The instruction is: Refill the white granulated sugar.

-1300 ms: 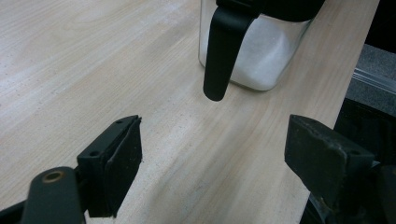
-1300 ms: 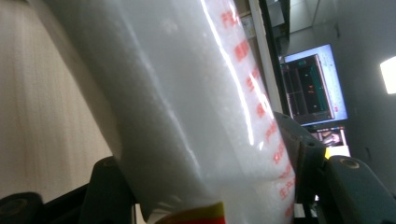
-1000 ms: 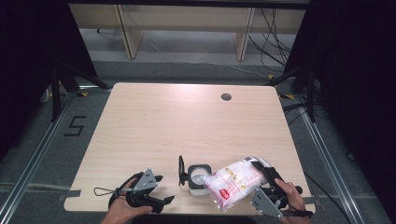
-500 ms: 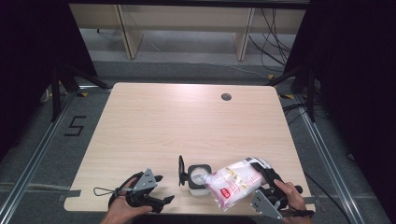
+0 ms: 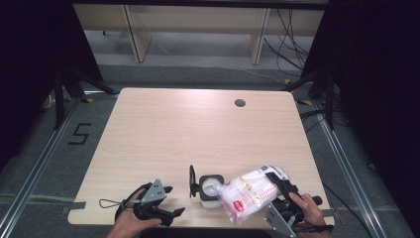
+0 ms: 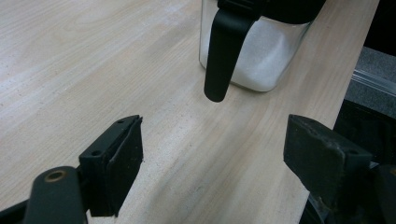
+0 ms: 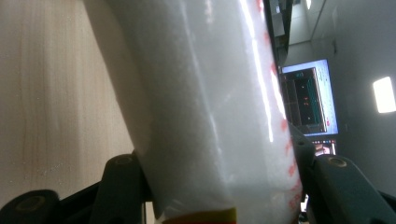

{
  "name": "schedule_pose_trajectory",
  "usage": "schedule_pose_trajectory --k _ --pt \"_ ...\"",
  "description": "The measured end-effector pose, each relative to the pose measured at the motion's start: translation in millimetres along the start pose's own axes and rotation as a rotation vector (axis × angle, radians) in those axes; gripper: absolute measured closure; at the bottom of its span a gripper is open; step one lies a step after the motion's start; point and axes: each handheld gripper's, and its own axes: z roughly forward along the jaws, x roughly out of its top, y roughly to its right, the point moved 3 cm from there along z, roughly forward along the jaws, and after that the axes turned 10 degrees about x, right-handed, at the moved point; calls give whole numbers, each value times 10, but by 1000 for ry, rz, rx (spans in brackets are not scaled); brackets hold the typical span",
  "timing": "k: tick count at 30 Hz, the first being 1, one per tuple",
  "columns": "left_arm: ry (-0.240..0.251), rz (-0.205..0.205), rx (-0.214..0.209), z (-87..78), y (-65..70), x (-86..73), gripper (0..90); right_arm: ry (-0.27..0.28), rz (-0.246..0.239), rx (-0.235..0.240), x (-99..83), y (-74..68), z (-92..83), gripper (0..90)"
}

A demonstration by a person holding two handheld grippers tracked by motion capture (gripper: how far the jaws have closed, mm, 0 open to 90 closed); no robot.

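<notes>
Room: dark at both sides, grey floor (image 5: 208,74) around the table, pale shelving (image 5: 198,20) along the far wall, black cables (image 5: 292,49) trailing at right, a "5" marked on the floor (image 5: 79,134) at left, metal rails (image 5: 29,173) running along both flanks. Table (image 5: 198,134): light wood grain, rounded corners, one dark cable hole (image 5: 240,103) near the far right edge, most of the top bare. Bag (image 5: 250,194): clear plastic with red print, full of white grains, tilted over the near right part of the table, mouth end reaching the container; pinched between the jaws of the right gripper (image 5: 282,191), which have just been closing on it. Container (image 5: 210,187): clear, square, black rim, partly filled with white powder, upright near the front edge, black hinged lid (image 5: 192,181) standing open at its left. Left gripper (image 5: 166,201): jaws spread wide, nothing between them, low over the near left edge, well short of the container.
</notes>
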Motion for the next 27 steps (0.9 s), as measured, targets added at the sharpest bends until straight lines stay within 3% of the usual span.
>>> schedule_pose_trajectory --k 1,2,5,6,7,8,9,10,12,13,15,16,17,18,19,22,23,24,26,27 --pt "1 -1 0 0 1 0 195 3 40 9 -12 -16 7 491" --pt "0 0 0 -1 1 0 194 -8 -19 2 -16 21 15 491" --pt "-3 0 -3 0 -2 -1 194 -16 -37 4 -14 11 24 498" --pt "-3 -1 -3 1 -1 -1 194 -22 5 6 -19 -27 24 499" --pt "-3 -1 -3 0 0 -1 194 -14 -46 18 -7 7 29 500" --pt "0 0 1 0 1 0 194 -19 -57 11 -4 15 24 500" --pt "0 0 0 1 0 0 194 -23 19 8 -16 -49 32 504" --pt "-3 -1 -3 1 0 -1 194 -29 -64 0 3 -3 30 506" --pt "-3 -1 -3 0 1 -1 194 -41 -23 13 -3 -55 37 510" --pt "-3 -1 -3 1 1 0 194 -44 -122 0 21 -5 39 513" --pt "-3 -2 -4 1 2 -1 195 -47 -109 0 27 -30 44 517" --pt "-3 -2 -3 3 2 -1 194 -54 -139 0 37 -15 41 518" --pt "-5 0 2 3 -2 -2 194 -46 -61 1 15 -79 55 520" --pt "6 -17 -2 9 13 1 194 -63 -144 0 41 -35 49 522" --pt "7 -19 -4 8 15 2 194 -63 -176 5 51 -28 60 525" --pt "-1 0 -1 1 1 -1 195 -76 -136 0 41 -87 63 529" --pt "-3 -3 -5 1 1 0 195 -74 -204 -7 65 -45 60 530" --pt "-3 -2 -4 2 0 -1 194 -86 -184 -3 64 -59 53 531" --pt "-3 -2 -4 1 1 -1 195 -87 -219 -19 82 -41 50 532" --pt "-2 -2 -3 0 1 0 195 -95 -197 -12 77 -59 48 532"
